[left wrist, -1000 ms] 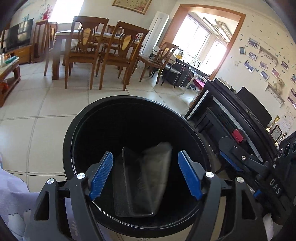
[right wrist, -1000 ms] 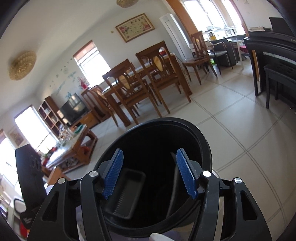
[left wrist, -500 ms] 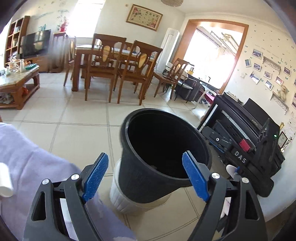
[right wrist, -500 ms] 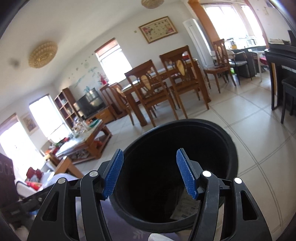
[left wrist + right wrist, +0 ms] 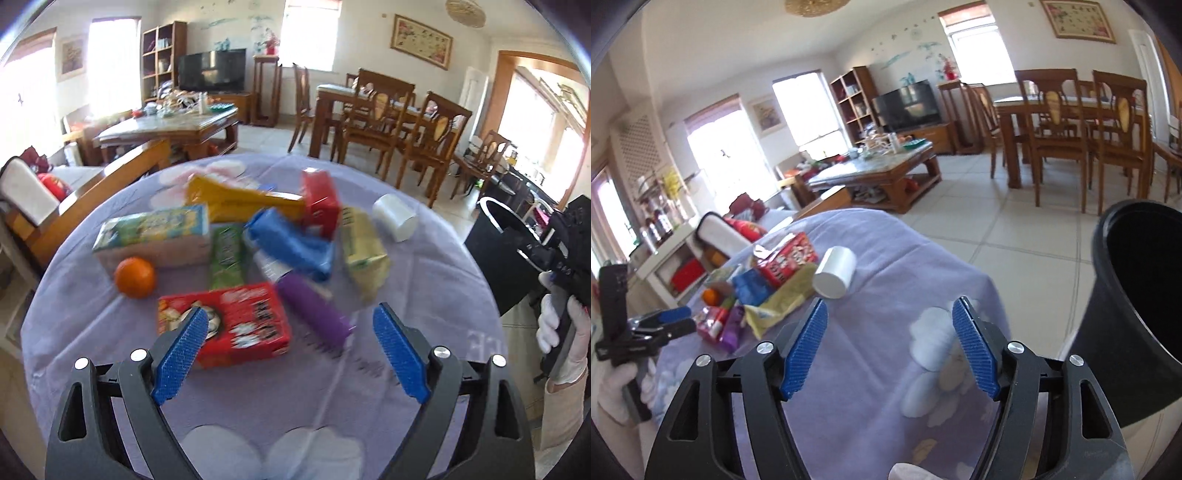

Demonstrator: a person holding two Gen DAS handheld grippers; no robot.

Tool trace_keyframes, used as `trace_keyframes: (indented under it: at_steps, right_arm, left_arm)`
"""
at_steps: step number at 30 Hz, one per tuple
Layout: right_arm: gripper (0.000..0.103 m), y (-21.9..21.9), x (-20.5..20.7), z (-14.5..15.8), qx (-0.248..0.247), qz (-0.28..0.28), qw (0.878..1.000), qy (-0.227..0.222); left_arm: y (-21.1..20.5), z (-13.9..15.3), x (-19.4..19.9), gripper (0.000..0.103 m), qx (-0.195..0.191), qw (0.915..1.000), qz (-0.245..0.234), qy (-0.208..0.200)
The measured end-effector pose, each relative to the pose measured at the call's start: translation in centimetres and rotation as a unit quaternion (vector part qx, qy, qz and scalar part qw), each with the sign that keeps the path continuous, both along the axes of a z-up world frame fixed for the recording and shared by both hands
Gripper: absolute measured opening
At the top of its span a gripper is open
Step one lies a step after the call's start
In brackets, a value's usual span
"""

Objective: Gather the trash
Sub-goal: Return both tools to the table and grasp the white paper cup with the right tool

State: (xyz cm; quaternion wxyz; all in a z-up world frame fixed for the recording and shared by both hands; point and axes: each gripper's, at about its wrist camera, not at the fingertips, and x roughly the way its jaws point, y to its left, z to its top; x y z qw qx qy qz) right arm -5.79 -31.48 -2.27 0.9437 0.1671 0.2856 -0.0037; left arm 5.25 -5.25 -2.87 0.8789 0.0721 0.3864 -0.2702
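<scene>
A pile of packages lies on the purple cloth table [image 5: 424, 295]: a red box [image 5: 229, 325], a purple tube [image 5: 314, 314], a blue bag [image 5: 291, 243], a yellow-green carton [image 5: 362, 251], a white cup [image 5: 395, 218] on its side, and an orange [image 5: 135, 277]. My left gripper [image 5: 288, 354] is open and empty, just above the red box and purple tube. My right gripper [image 5: 890, 347] is open and empty over the table's near edge, short of the white cup [image 5: 834, 273]. The black trash bin [image 5: 1137, 295] stands at the right, off the table.
The bin [image 5: 495, 251] also shows at the table's right side in the left wrist view, beside the other hand's gripper body [image 5: 565, 258]. A sofa [image 5: 74, 199], coffee table [image 5: 875, 170], and dining table with chairs [image 5: 1071, 122] stand beyond on tiled floor.
Both grippers have swung away from over the bin toward the table. The pile of packages has come into view; the bin has slid to the right edge.
</scene>
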Motion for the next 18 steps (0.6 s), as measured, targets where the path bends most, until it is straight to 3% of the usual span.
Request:
trace_keyframes:
  at_steps: [2, 10, 13, 18]
  right_arm:
    - [0.080, 2.2, 1.6, 0.3, -0.019, 0.009, 1.000, 0.005]
    - [0.083, 8.3, 10.5, 0.1, -0.066, 0.037, 0.996, 0.051]
    - [0.084, 9.5, 13.2, -0.5, -0.106, 0.026, 0.991, 0.073]
    - [0.084, 9.5, 16.8, -2.7, -0.108, 0.023, 0.986, 0.122]
  left_arm:
    - [1.7, -1.1, 0.7, 0.092, 0.005, 0.9995, 0.030, 0.008]
    - [1.5, -2.7, 3.2, 0.094, 0.030, 0.9974, 0.065, 0.010]
    - [2.8, -2.9, 3.9, 0.096, 0.020, 0.9958, 0.087, 0.019]
    - [4.5, -3.3, 4.5, 0.097, -0.004, 0.9936, 0.105, 0.042]
